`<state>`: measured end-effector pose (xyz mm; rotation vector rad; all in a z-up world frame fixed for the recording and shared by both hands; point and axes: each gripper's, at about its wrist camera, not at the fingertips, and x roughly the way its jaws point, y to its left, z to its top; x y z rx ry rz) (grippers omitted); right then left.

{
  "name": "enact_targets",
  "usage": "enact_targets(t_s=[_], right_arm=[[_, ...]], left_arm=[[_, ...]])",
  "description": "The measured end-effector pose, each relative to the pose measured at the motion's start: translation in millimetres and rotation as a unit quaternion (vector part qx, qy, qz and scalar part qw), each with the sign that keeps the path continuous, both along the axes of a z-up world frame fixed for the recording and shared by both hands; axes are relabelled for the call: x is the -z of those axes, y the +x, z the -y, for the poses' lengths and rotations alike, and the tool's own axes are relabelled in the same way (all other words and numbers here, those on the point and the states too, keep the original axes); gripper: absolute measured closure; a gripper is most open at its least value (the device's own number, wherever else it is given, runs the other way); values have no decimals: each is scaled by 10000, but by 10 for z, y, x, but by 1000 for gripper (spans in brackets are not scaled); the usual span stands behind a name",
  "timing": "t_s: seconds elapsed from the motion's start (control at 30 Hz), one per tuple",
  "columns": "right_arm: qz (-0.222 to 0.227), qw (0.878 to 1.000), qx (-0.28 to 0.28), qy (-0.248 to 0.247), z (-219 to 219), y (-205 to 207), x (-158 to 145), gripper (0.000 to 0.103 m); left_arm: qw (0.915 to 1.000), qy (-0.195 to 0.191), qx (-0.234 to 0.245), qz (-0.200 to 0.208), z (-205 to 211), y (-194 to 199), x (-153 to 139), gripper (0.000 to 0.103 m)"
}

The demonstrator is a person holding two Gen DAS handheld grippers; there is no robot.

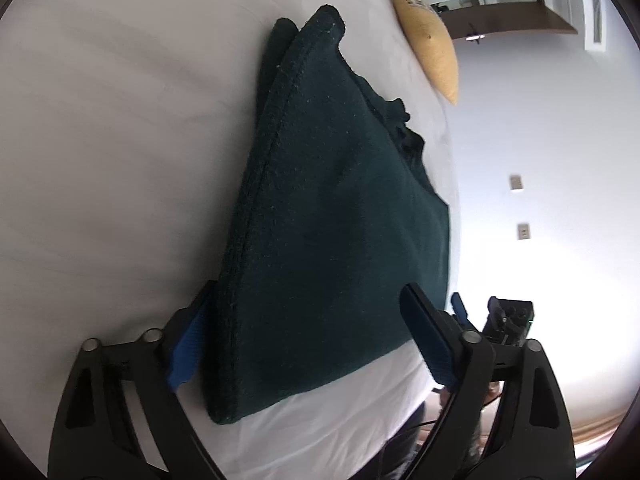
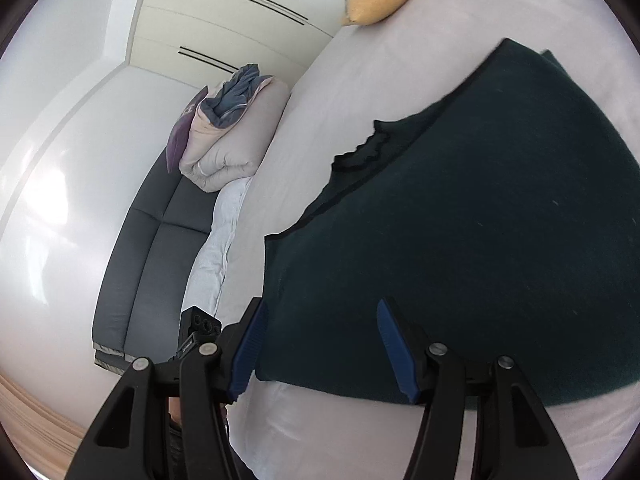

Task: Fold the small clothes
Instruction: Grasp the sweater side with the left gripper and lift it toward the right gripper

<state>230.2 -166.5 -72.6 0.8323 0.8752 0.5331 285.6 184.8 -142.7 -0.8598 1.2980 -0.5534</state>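
Dark green knit garment (image 1: 328,216) lying on the white bed (image 1: 120,140), already doubled over: in the left wrist view two stitched edges run stacked along its left side, and in the right wrist view a ribbed opening shows at its far left edge. At least one fold appears done; judging from its present breadth, a further fold and a final squaring of the edges probably remain.

Left tool (image 1: 308,344): jaws spread wide, blue pads on either side of the garment's near corner, the left pad just beside or under the stitched edge; contact cannot be confirmed. Right tool (image 2: 320,352): jaws likewise spread, straddling the near left corner of the garment, one pad beside the cloth and one over it, nothing pinched.

Surroundings: a yellow pillow (image 1: 428,32) at the far end of the bed, well apart from the garment; a rolled duvet (image 2: 228,136) on a grey sofa (image 2: 152,248) beside the bed. No basket, drawer or other container is visible, so none holds folded clothes.
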Motion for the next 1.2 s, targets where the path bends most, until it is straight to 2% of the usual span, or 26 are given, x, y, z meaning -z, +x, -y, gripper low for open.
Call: enact_targets(t_s=[0.1,0.17,0.2,0.27,0.3,0.33,0.37,0.43,0.67,0.77,0.9,1.07,1.17,1.2], right_arm=[[42,9999,-91,-77,-82,81,-38,42],[49,9998,-158,-123,-137,126,-55,42],[42,9997,-191,-142,-166,161,-55,42],[17,9995,-272,-159,-230,247,-40,42],[-1,9994,-308,-166,-260,286,-32,42],[-28,9992,-360,-178,-301,340,-15,42],[-58,9990,-411,-189,-332,379,2,42],[-120,9984,-492,-233,-386,445,38,42],[-253,9978,-591,-185,-331,541,167,42],[-281,9984,-495,-64,-168,538,208,42],[-282,9988,-407,68,54,532,225,42],[-297,9983,-362,336,306,567,214,42],[-373,9974,-370,498,409,653,229,41],[-400,9971,-362,538,424,687,238,39]], left_arm=[[9998,-153,-14,-83,-20,32,65,34],[9997,-212,-39,-120,-15,48,99,48],[9995,-255,-90,-148,-22,47,121,51],[9990,-368,-197,-176,-24,48,163,67],[9986,-407,-288,-185,-34,37,181,72],[9983,-421,-340,-193,-35,33,194,75],[9983,-412,-385,-178,-39,22,196,84],[9983,-382,-440,-87,-31,11,159,93],[9987,-166,-318,360,172,52,-326,95],[9982,52,-125,578,436,95,-575,96],[9946,442,213,911,988,136,-846,96],[9865,962,600,1178,1569,118,-945,96],[9798,1300,832,1273,1925,81,-880,96],[9752,1517,927,1318,2086,51,-839,96]])
